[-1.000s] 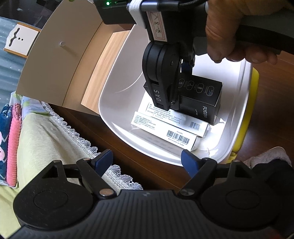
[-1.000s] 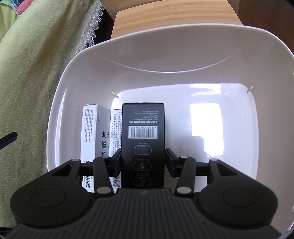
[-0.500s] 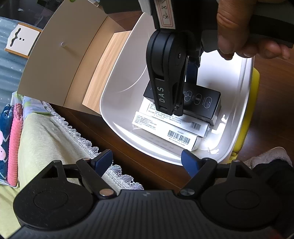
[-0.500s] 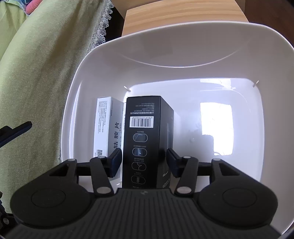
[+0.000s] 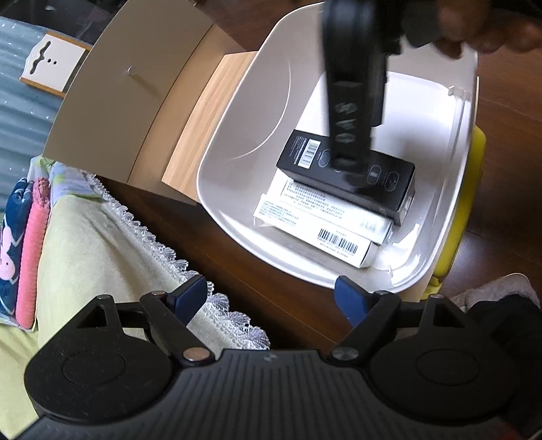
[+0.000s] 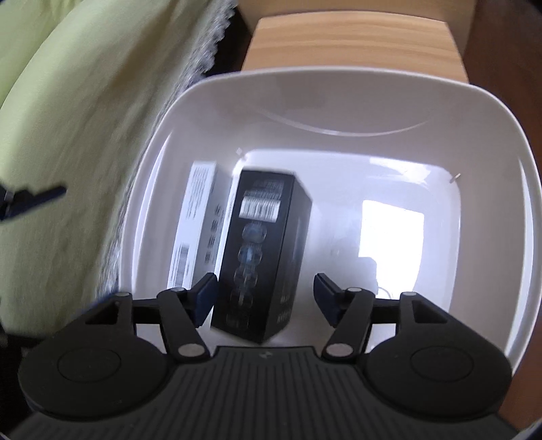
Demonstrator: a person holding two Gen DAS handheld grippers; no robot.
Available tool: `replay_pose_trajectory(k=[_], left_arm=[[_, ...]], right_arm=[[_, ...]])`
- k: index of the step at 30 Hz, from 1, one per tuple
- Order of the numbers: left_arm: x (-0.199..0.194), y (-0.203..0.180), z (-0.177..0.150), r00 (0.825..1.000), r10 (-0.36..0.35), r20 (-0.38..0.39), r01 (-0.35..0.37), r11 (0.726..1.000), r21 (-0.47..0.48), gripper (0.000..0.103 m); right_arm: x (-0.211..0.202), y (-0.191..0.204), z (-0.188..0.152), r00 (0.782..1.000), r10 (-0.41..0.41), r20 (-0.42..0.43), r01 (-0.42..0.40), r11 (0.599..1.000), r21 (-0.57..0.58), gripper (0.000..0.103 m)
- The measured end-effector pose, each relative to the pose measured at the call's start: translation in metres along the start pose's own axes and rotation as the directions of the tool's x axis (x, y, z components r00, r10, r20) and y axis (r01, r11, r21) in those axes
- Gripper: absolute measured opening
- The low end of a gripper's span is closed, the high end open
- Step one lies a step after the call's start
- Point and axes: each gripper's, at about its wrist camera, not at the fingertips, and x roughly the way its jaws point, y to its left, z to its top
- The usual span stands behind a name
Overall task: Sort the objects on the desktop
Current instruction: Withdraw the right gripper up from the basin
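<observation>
A black box [image 5: 379, 179] [image 6: 261, 250] lies in the white bin [image 5: 244, 111] [image 6: 491, 169], resting on two white boxes [image 5: 321, 223] [image 6: 196, 223]. My right gripper [image 6: 264, 298] hovers above the bin, open, its fingers apart from the black box below them. In the left wrist view the right gripper's body, blurred and held by a hand [image 5: 474, 30], hangs over the black box. My left gripper [image 5: 271, 301] stands open near the bin's near rim, over the dark wood table [image 5: 271, 287], with nothing between its fingers.
A light wooden drawer unit [image 5: 142, 88] [image 6: 352, 40] stands behind the bin. A pale green cloth with lace trim [image 5: 101, 257] [image 6: 67, 135] lies to the left. A yellow object [image 5: 471, 203] peeks from behind the bin's right side.
The right gripper has opened and let go of the black box, which now lies on the white boxes. The right gripper has risen and drawn back. The left gripper stayed put.
</observation>
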Motion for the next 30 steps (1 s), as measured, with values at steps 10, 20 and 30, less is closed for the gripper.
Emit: replay_pose_trajectory(k=[10,20,30], left_arm=[[-0.001,0.0,-0.002,1.0,-0.002,-0.008,0.002,1.0,-0.007,0.084],[0.001,-0.001,-0.001,1.0,-0.007,-0.008,0.007,1.0,-0.004,0.084],[0.001,-0.002,-0.006,1.0,-0.008,-0.005,0.008,1.0,0.008,0.085]], right_arm=[[0.024,0.004,-0.019,0.991,-0.027,-0.134,0.018,0.997,-0.07,0.046],[0.027,0.004,-0.012,0.993,-0.016,-0.114,0.008,0.998,-0.068,0.038],[0.026,0.004,-0.006,0.995,-0.011,-0.103,0.004,0.998,-0.065,0.038]])
